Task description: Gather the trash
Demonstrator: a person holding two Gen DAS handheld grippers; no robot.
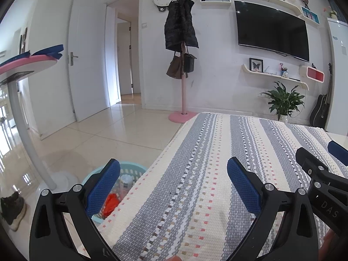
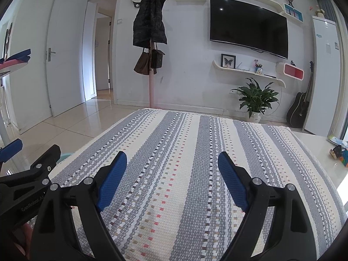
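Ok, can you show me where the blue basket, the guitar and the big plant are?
Blue basket (image 1: 134, 169): left wrist view, far rim.
Guitar (image 2: 296, 108): right wrist view, black body.
Plant (image 2: 254, 96): right wrist view, green leaves.

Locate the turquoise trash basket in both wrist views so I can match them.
Left wrist: turquoise basket at lower left, beside the table edge, behind the near blue finger.
Right wrist: only a sliver at the left edge.
Shared landmark: pink coat stand.
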